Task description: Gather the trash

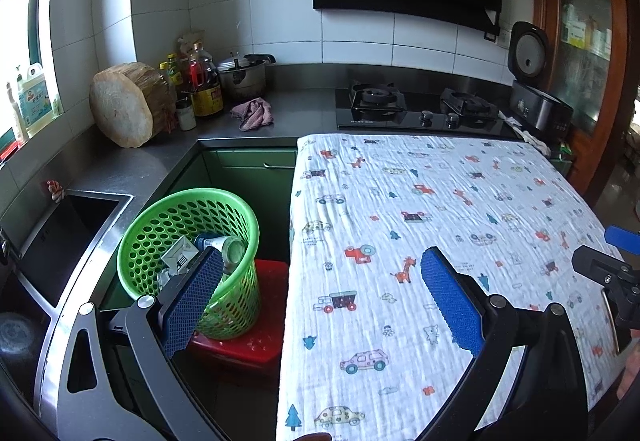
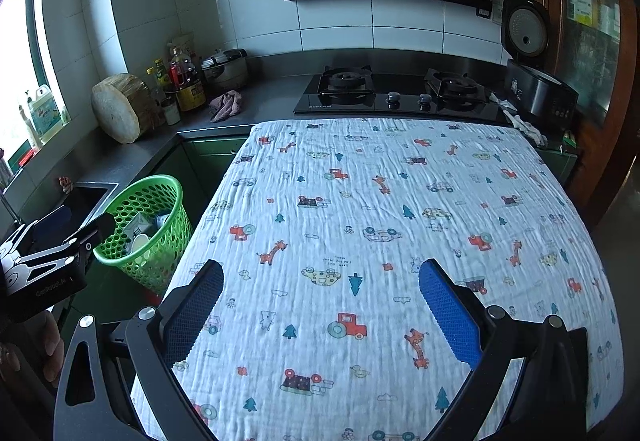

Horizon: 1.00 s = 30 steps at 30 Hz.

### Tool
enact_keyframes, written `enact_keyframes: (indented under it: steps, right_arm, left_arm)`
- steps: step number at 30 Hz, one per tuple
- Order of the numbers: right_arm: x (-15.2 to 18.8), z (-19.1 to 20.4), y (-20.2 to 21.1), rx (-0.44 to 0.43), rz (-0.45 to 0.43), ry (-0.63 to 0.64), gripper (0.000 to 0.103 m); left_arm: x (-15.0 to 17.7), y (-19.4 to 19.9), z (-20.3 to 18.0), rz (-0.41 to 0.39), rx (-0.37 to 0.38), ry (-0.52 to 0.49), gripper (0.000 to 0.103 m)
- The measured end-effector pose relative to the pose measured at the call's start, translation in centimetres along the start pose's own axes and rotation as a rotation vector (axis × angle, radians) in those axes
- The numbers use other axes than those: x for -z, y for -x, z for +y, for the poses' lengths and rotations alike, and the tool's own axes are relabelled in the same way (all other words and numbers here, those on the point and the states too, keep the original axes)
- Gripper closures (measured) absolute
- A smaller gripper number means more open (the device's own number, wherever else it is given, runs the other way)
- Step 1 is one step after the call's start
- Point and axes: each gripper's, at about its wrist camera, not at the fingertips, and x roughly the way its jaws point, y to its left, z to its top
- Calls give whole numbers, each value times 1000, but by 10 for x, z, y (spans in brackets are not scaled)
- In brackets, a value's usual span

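A green perforated basket (image 1: 160,237) stands on a red stool (image 1: 256,337) left of the table; it holds a carton, a tube and a cup-like piece. The right wrist view shows the same basket (image 2: 168,209) at the left. My left gripper (image 1: 320,281) hangs open over the table's left edge, its left finger in front of the basket. My right gripper (image 2: 320,305) is open above the printed cloth (image 2: 380,241), nothing between its fingers. The left gripper's body (image 2: 44,269) shows at the left of the right wrist view, and part of the right gripper (image 1: 616,265) at the right edge of the left wrist view.
A steel sink (image 1: 68,237) sits left of the basket. On the counter stand a wooden chopping block (image 1: 124,105), bottles (image 1: 200,81), a pot (image 1: 244,77) and a rag (image 1: 254,113). Behind the table are a gas hob (image 1: 416,109) and an open rice cooker (image 1: 536,97).
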Motion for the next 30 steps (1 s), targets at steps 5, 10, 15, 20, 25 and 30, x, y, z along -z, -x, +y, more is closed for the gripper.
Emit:
enact_keyframes:
  steps: [5,10,15,20,25,30]
  right_arm:
    - [0,-1,4,2,-7,-4,8]
    - [0,-1,5,0,-10,-1,8]
    - [-1,-1,8,-4,-19,-1,8]
    - [-2,-1,9,-1,-17,0,8]
    - [-2,0,10,0,-19,4,8]
    - [-4,2,13,1,-28,9,8]
  left_arm:
    - [0,2,0,4,2,-7,5]
    - [2,5,-2,3,4,-16,5]
    - [3,7,-3,5,21,-21,5]
    - [2,9,-1,4,26,-21,5]
    - [1,12,-2,-5,32,-27,5]
    - [0,15,-1,-11,30,-28,5]
